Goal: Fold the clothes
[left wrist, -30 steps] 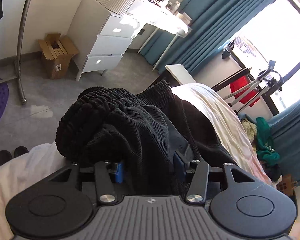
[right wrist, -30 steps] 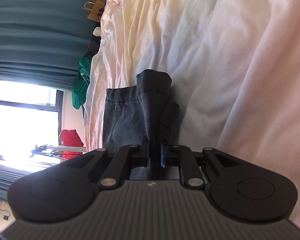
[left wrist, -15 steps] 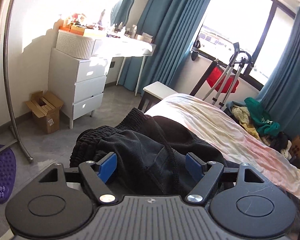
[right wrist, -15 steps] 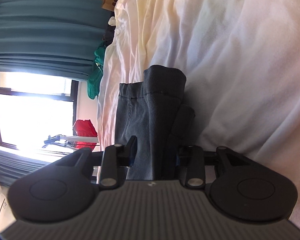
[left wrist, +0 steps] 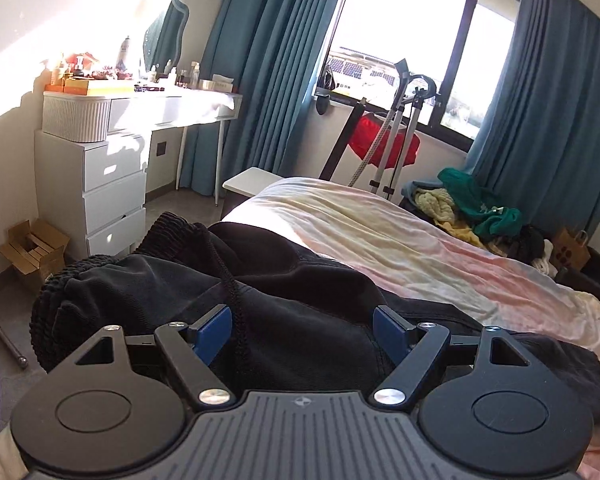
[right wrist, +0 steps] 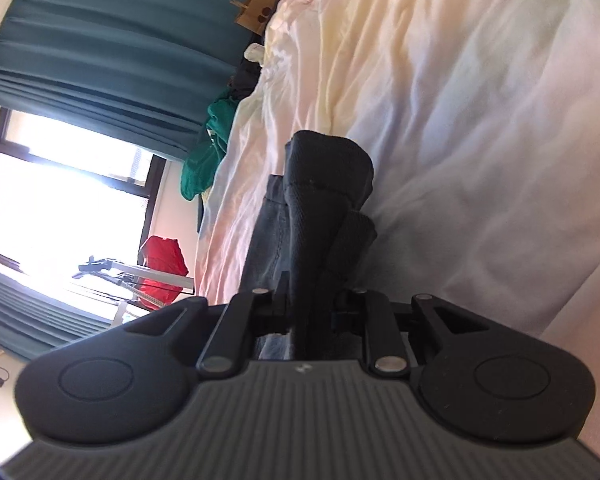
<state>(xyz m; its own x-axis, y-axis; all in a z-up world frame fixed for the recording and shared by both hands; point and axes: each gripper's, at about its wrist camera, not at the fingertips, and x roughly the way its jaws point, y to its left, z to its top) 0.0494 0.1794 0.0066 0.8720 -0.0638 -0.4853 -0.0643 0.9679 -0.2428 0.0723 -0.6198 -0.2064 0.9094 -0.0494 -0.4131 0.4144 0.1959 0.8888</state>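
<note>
While left gripper [left wrist: 302, 326] hangs spread wide over the black shorts [left wrist: 260, 280] bunched on the bed [left wrist: 400, 240], right gripper [right wrist: 310, 306] has fingers parted around the leg end; long axis runs gripper to gripper.

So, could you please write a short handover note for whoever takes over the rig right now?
Left gripper: open, jaws wide on either side of the black shorts, gripping nothing.
Right gripper: jaws parted around a bunched fold of the same dark cloth; not clearly clamped.
The shorts lie crumpled on the bed, with the ribbed waistband towards the bed's edge and the drawstring loose on top.
Done: no neat fold is visible.
Left: spread the shorts flat, fold them, set them down tidy.
</note>
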